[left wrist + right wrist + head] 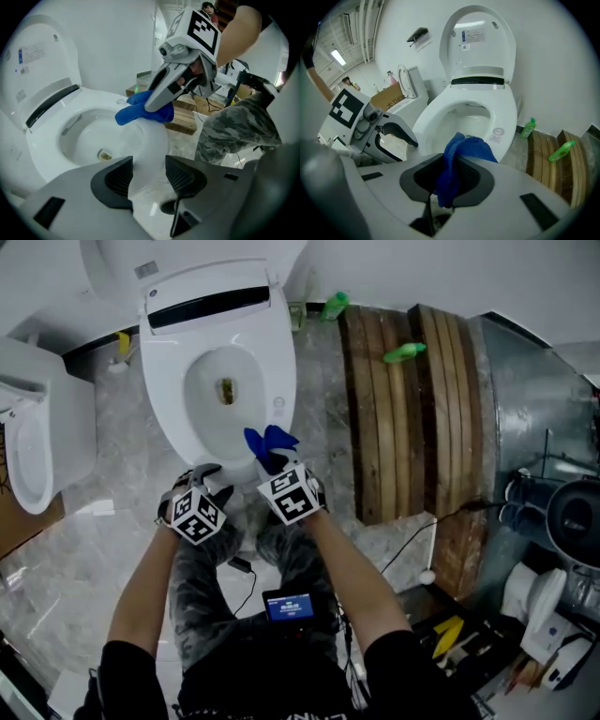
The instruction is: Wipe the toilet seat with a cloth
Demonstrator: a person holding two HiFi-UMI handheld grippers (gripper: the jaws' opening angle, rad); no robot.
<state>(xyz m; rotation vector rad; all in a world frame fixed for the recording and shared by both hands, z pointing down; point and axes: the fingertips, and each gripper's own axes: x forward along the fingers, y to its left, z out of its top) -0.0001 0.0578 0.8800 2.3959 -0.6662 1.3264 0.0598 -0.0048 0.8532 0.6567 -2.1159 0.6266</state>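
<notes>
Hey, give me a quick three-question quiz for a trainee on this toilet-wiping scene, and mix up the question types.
1. Multiple choice: what is clamped in the right gripper? A) a sponge B) a blue cloth C) a brush
2. True or false: the toilet lid is raised.
3. Fill in: the left gripper has its jaws ___, with nothing between them.
Key: 1 B; 2 true; 3 open.
</notes>
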